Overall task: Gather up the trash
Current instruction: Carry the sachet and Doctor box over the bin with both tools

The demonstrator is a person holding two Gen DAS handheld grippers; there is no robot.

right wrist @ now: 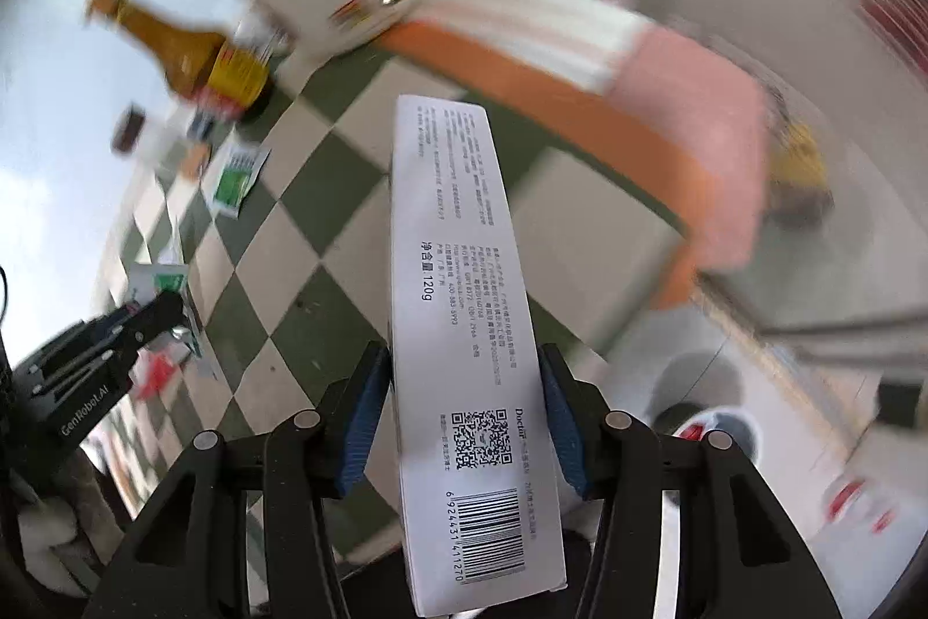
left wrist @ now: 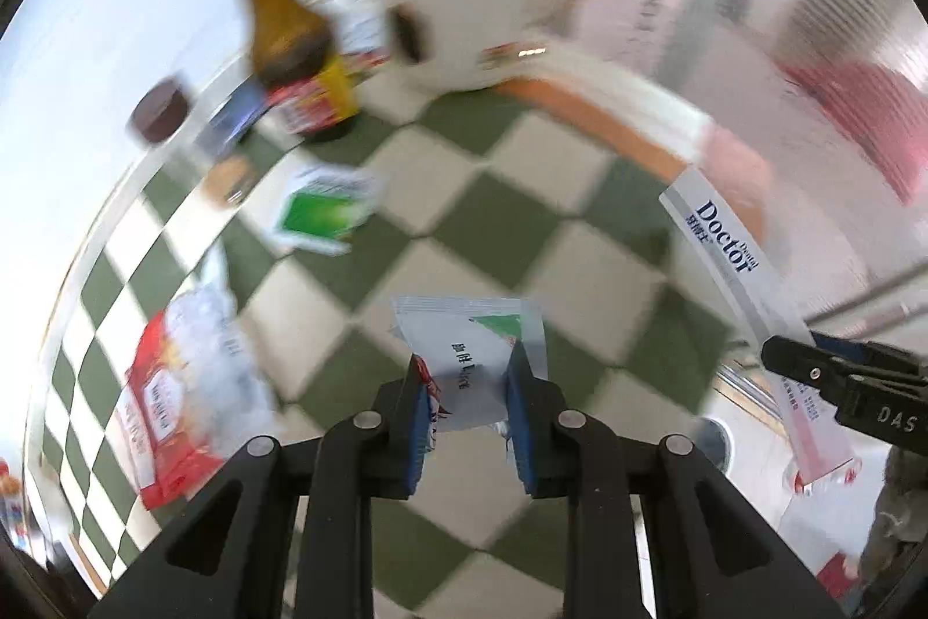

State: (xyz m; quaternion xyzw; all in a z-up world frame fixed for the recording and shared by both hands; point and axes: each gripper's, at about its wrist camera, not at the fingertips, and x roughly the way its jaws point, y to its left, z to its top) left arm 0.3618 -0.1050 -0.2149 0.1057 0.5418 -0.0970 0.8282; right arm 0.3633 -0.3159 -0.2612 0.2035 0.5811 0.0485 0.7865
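My left gripper (left wrist: 468, 375) is shut on a white sachet (left wrist: 481, 349) with a green corner, held above the green-and-white checkered tablecloth (left wrist: 499, 224). My right gripper (right wrist: 464, 387) is shut on a long white toothpaste box (right wrist: 458, 271) with a barcode; the box also shows in the left wrist view (left wrist: 731, 265), marked "Doctor", with the right gripper (left wrist: 835, 375) at the right edge. The left gripper (right wrist: 116, 329) shows at the left of the right wrist view, with its sachet (right wrist: 159, 285).
On the cloth lie a red-and-white wrapper (left wrist: 180, 387), a green-and-white packet (left wrist: 325, 213) and small items by a brown sauce bottle (left wrist: 290, 39). An orange and pink box (right wrist: 609, 114) stands at the table's far edge. A round bin (right wrist: 704, 404) is on the floor below.
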